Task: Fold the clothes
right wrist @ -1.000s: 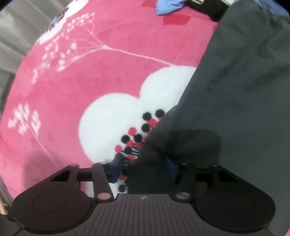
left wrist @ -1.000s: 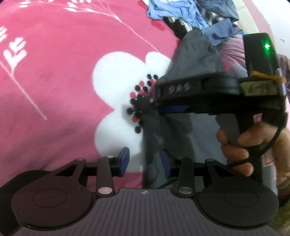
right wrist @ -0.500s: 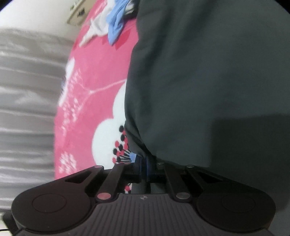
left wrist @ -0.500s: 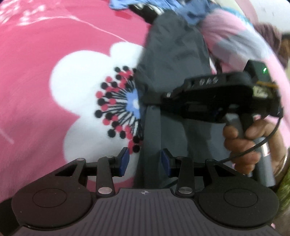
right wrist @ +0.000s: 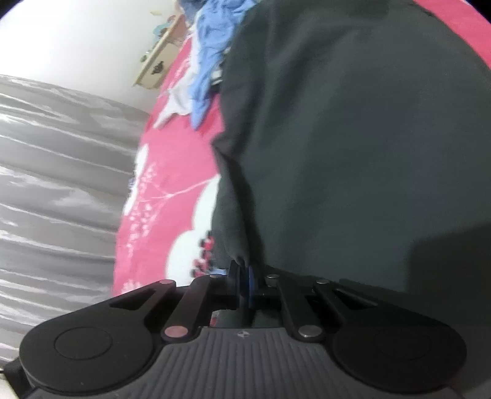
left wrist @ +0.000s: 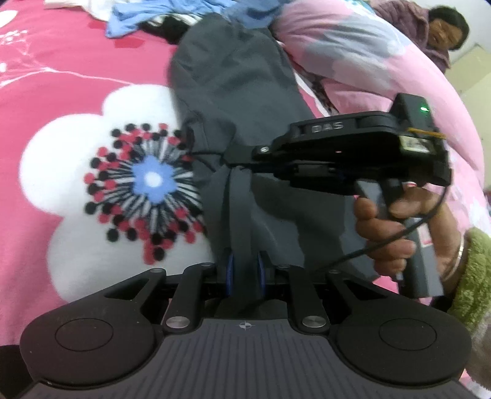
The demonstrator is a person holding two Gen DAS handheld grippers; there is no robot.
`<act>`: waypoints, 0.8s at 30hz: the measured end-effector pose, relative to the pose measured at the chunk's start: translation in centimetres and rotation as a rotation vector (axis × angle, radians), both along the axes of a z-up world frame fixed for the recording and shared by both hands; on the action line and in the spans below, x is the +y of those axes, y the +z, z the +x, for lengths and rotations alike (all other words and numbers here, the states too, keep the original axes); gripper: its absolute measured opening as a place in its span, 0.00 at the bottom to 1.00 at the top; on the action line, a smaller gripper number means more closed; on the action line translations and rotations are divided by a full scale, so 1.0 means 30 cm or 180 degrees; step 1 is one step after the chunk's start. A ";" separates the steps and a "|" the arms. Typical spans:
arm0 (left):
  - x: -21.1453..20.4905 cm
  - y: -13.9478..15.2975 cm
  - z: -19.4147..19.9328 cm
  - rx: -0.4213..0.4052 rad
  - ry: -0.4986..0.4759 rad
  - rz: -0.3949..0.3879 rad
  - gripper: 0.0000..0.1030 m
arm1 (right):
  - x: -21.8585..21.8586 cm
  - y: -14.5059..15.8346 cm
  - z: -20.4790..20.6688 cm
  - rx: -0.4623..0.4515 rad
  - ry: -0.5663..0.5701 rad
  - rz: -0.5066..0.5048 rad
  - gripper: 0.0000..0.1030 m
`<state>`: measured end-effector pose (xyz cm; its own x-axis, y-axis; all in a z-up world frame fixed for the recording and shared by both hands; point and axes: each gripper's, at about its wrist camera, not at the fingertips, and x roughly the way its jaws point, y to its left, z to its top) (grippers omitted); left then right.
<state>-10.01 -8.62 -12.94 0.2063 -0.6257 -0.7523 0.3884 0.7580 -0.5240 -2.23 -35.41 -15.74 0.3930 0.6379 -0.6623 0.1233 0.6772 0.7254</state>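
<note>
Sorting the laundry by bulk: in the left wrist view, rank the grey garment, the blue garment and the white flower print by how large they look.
1. Grey garment, though it lies nearest the camera.
2. White flower print, close behind; unsure.
3. Blue garment, smallest, but farther off and partly cut off.

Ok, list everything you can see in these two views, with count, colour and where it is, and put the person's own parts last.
dark grey cloth garment: one, grey, lying on the bed, pinched at two spots
pink floral bedspread: one, pink with a white flower, under everything
crumpled blue clothes: a pile, blue, far end
pink-grey quilt: one, far right
grey curtain: one, left of the bed
left gripper: black, closing on the garment
right gripper: black, shut on the garment
hand: one, on the right gripper's handle
</note>
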 end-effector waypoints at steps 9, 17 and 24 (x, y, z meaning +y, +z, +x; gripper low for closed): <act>-0.055 -0.012 -0.027 0.0001 -0.0224 0.0125 0.15 | 0.023 0.021 0.001 0.0086 0.0107 -0.0115 0.35; -0.088 -0.018 -0.012 -0.0036 -0.0296 0.0176 0.29 | 0.093 0.091 -0.041 0.0008 0.0636 -0.0767 0.45; -0.018 0.057 -0.007 0.0178 -0.0264 -0.0111 0.37 | 0.106 0.072 -0.063 -0.0067 0.0802 -0.1070 0.10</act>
